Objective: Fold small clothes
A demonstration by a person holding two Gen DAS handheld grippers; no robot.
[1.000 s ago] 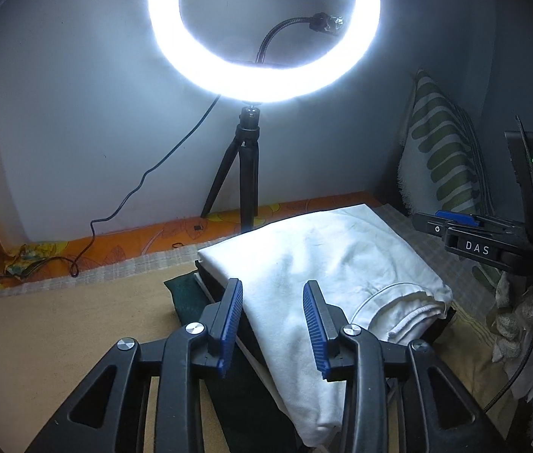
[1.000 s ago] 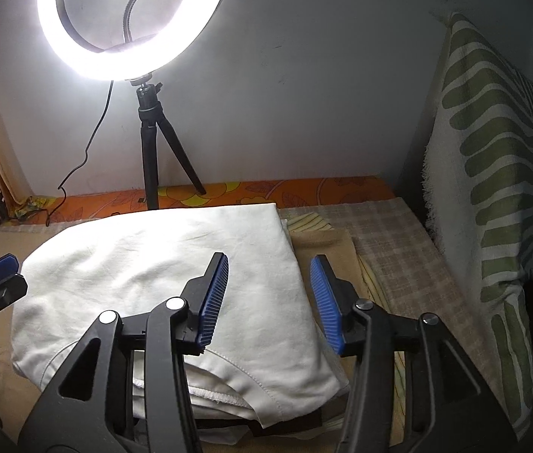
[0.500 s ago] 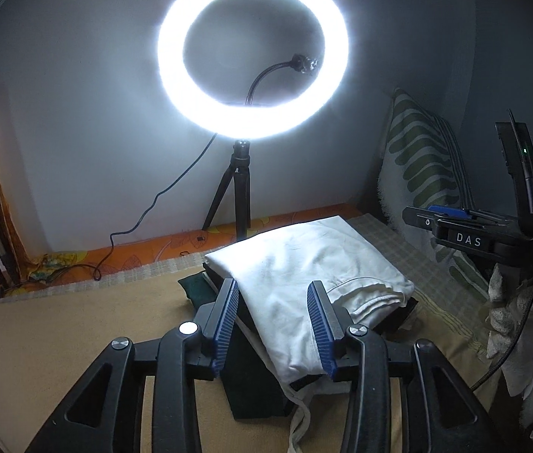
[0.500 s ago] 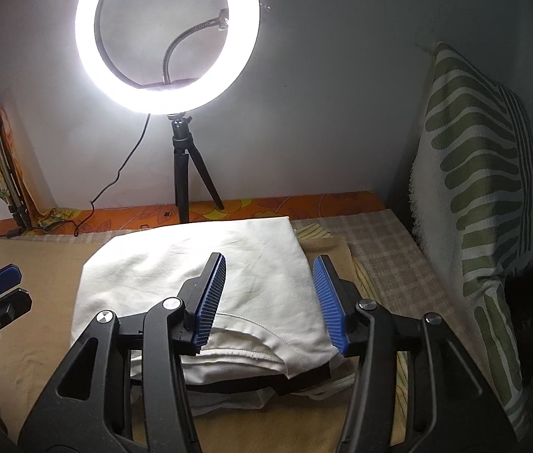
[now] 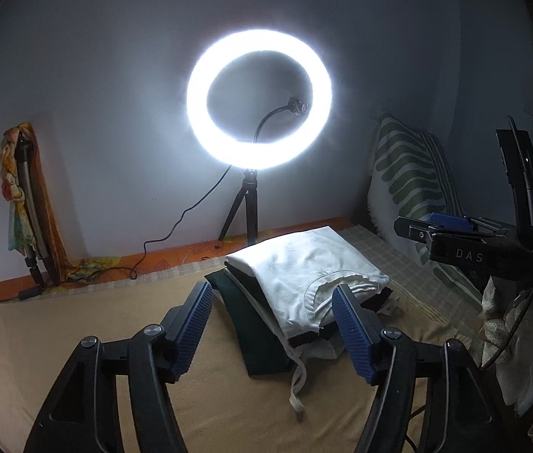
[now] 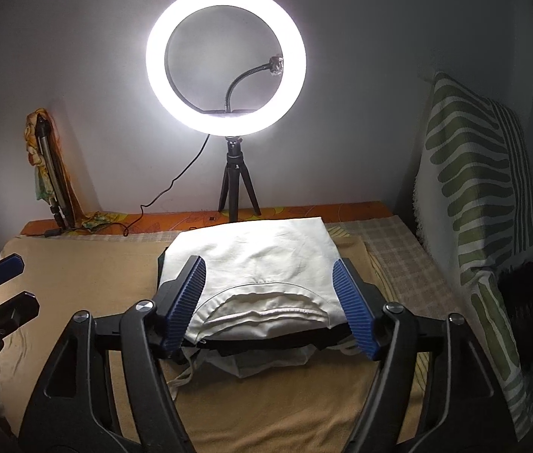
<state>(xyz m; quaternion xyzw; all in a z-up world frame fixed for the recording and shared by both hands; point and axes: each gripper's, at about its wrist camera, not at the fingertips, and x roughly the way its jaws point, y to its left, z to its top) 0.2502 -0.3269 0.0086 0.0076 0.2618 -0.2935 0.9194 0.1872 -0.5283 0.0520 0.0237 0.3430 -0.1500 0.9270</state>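
A folded white garment (image 6: 255,260) is lying on top of a small stack of folded dark clothes (image 5: 255,324) toward the far edge of the bed (image 6: 266,407), nearer its right side, just in front of the ring light (image 6: 226,64) whose tripod is standing at the bed's back edge; that spot is keeping finished pieces out of the way and leaving the tan middle of the bed free for working. A white drawstring (image 5: 296,381) is trailing out of the stack's near side onto the cover, probably from a lower piece, though the dim light is making that hard to confirm. The left gripper (image 5: 272,324) is hanging above the bed on the near-left side of the stack, and its jaws are opening, with nothing pressed between the blue pads. The right gripper (image 6: 268,302) is hovering over the near edge of the stack, and its jaws are opening too; the white fold is showing between them but lying flat on the stack, not lifted or pinched. Both tools spreading empty suggests the stacked piece is being left as done. A striped pillow (image 6: 481,204) is leaning against the wall at the bed's right edge.
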